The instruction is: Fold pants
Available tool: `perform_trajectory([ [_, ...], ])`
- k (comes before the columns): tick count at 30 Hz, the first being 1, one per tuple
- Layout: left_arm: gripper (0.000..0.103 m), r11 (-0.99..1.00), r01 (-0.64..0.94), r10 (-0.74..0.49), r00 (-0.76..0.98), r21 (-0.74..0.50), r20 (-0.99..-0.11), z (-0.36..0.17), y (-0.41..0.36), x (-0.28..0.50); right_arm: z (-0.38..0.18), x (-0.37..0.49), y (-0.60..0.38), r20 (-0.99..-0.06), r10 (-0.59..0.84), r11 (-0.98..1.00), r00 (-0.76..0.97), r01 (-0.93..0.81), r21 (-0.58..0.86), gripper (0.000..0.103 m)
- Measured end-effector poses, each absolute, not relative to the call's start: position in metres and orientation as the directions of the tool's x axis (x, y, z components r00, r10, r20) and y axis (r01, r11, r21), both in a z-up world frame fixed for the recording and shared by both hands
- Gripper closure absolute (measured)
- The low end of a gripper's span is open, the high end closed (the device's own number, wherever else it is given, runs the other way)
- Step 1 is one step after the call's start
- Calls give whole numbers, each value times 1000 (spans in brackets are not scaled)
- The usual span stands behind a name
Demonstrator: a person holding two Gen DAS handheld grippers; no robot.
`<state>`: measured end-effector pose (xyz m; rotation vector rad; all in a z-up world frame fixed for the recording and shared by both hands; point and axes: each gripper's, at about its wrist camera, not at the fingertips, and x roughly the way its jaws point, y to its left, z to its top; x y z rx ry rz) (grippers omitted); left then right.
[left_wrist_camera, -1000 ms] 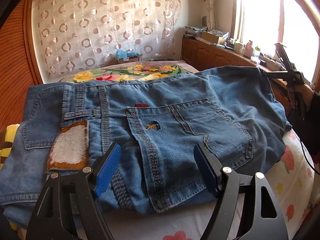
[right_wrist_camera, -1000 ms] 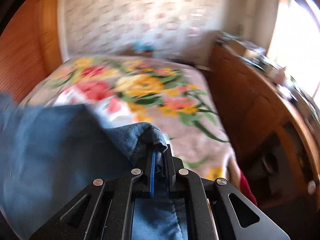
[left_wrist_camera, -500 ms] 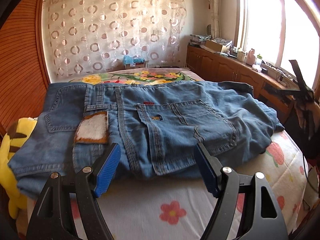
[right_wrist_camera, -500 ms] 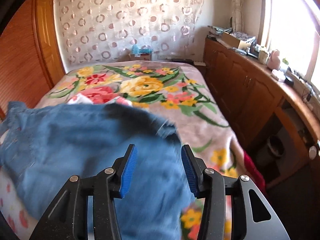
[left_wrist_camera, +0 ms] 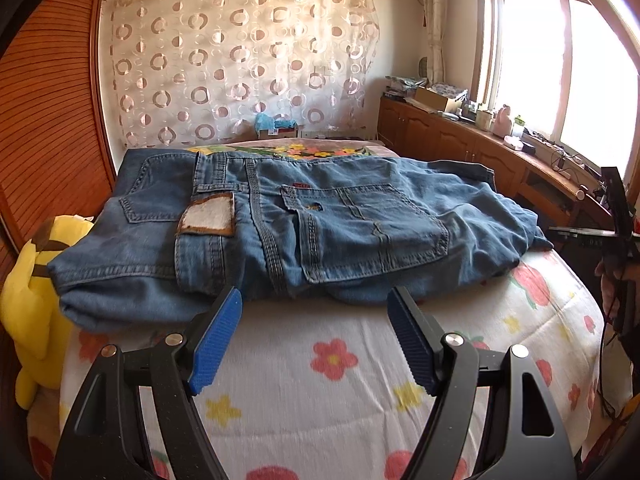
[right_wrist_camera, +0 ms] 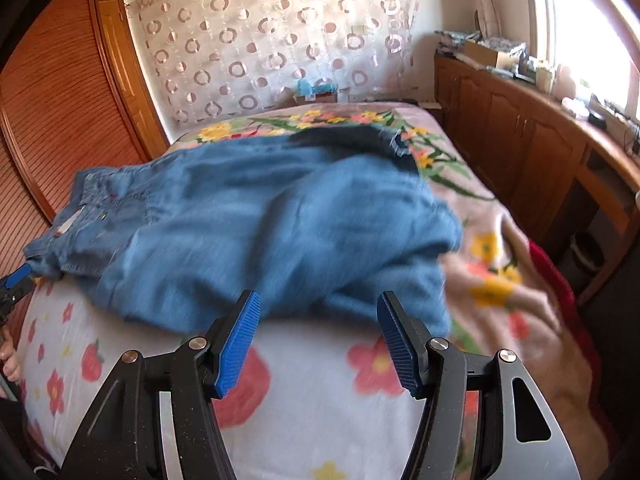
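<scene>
Two hand-held grippers hung over the bed point(left_wrist_camera: 320, 400), each short of the pants point(left_wrist_camera: 304, 232) and touching nothing. Those blue denim pants lay folded in a thick bundle across the bed, on its white sheet printed with flowers, with the seat side up: a back pocket point(left_wrist_camera: 372, 232) and a pale patch edged in brown point(left_wrist_camera: 208, 220) faced the ceiling. Beyond the pants a blanket with large flowers point(right_wrist_camera: 492, 240) covered the far part of the bed.

The left hand-held gripper point(left_wrist_camera: 316, 340) was released, its blue pads standing wide apart with only bare sheet between them, just on the near side of the pants' folded edge. The right hand-held gripper point(right_wrist_camera: 318, 340) was likewise released; its jaws had just been opening, and nothing lay between them, the blurred denim point(right_wrist_camera: 260, 232) sitting just past its fingertips.

Left of the pants, off the bed's edge, sat a yellow plush toy point(left_wrist_camera: 28, 300). Behind the bed hung a sheer curtain with ring patterns point(left_wrist_camera: 240, 60). To the right of the bed ran a wooden counter point(left_wrist_camera: 480, 148) cluttered with boxes and bottles under a bright window point(left_wrist_camera: 560, 60). To the left of the bed stood a slatted wooden door point(right_wrist_camera: 60, 100).
</scene>
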<state>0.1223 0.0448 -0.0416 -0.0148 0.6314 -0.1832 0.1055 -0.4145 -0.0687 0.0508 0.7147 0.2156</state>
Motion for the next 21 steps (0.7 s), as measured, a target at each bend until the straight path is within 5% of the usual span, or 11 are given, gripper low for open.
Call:
perform_trajectory([
  [3,27,984,165,-173,792,-68,-585,-42,45,117,-78,103,-419,-664,229,973,712,-179,143,28],
  [21,27,989,124,-146,792,-77,-592,-49,60,116,-84,167,-419,-660,249,962,709,-102,253,27],
])
